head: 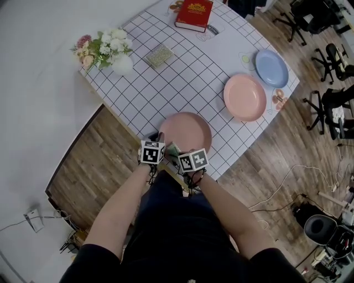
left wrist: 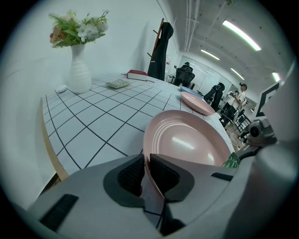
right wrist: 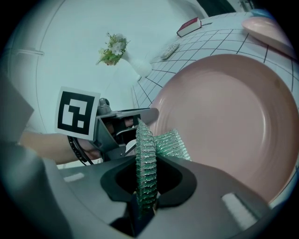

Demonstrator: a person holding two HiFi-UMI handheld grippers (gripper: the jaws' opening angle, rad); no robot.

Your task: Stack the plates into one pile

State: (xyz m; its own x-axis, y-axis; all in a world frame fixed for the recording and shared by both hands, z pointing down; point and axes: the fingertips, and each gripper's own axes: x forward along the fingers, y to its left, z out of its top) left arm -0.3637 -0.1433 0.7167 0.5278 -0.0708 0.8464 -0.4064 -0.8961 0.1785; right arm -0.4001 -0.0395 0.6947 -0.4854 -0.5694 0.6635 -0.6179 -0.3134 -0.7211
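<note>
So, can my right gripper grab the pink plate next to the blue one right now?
Probably not. The right gripper is shut on a green scrubber, so its jaws have no room for the rim. The pink plate itself lies uncovered on the table.

The tabletop (head: 182,83) was white with a black grid. The near plate (head: 191,128) at six o'clock and the far plate (head: 244,97) at three were pink. The third plate (head: 271,68) at two was blue, and the book (head: 194,14) at twelve red. The pad (right wrist: 145,163) looked glittery green.
</note>
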